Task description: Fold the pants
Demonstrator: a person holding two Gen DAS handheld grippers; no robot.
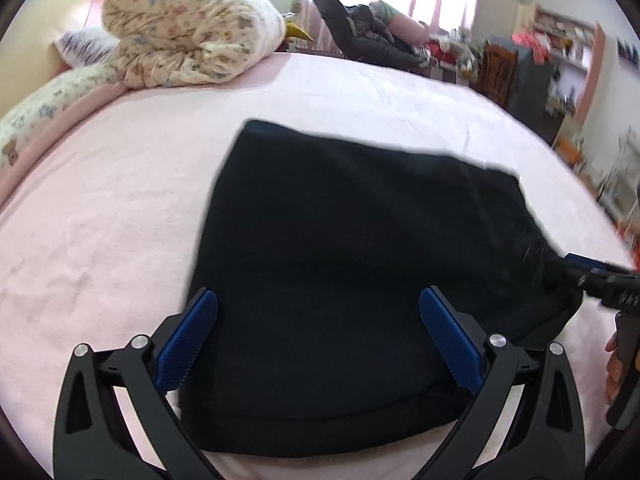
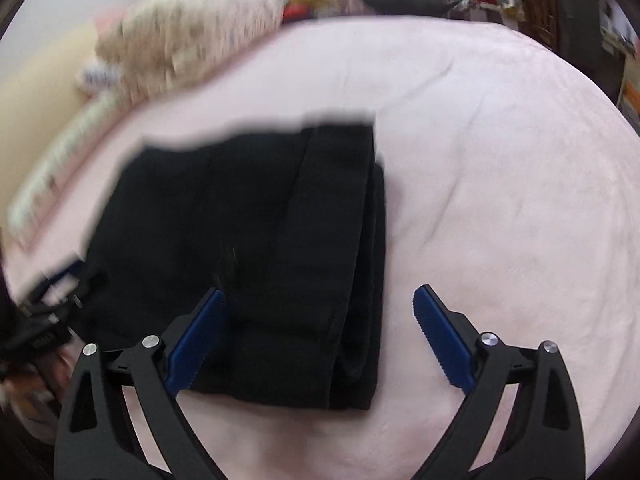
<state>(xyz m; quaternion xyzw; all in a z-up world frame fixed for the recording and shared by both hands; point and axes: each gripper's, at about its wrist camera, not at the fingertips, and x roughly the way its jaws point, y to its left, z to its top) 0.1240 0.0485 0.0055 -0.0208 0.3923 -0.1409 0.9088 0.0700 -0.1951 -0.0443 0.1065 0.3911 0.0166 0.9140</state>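
The black pants (image 1: 352, 264) lie folded into a compact stack on the pink bed; they also show in the right wrist view (image 2: 256, 248), with stacked layer edges along their right side. My left gripper (image 1: 318, 344) is open, hovering just above the stack's near edge, holding nothing. My right gripper (image 2: 320, 340) is open and empty above the stack's near right corner. The right gripper also shows in the left wrist view (image 1: 600, 280) at the stack's right edge. The left gripper shows blurred in the right wrist view (image 2: 52, 300) at the stack's left edge.
The pink bedsheet (image 1: 120, 208) spreads around the pants. A rolled floral duvet (image 1: 192, 28) and pillows lie at the bed's far left. Dark clothes (image 1: 368, 36) are heaped at the far edge. Cluttered shelves and furniture (image 1: 532, 76) stand beyond the bed on the right.
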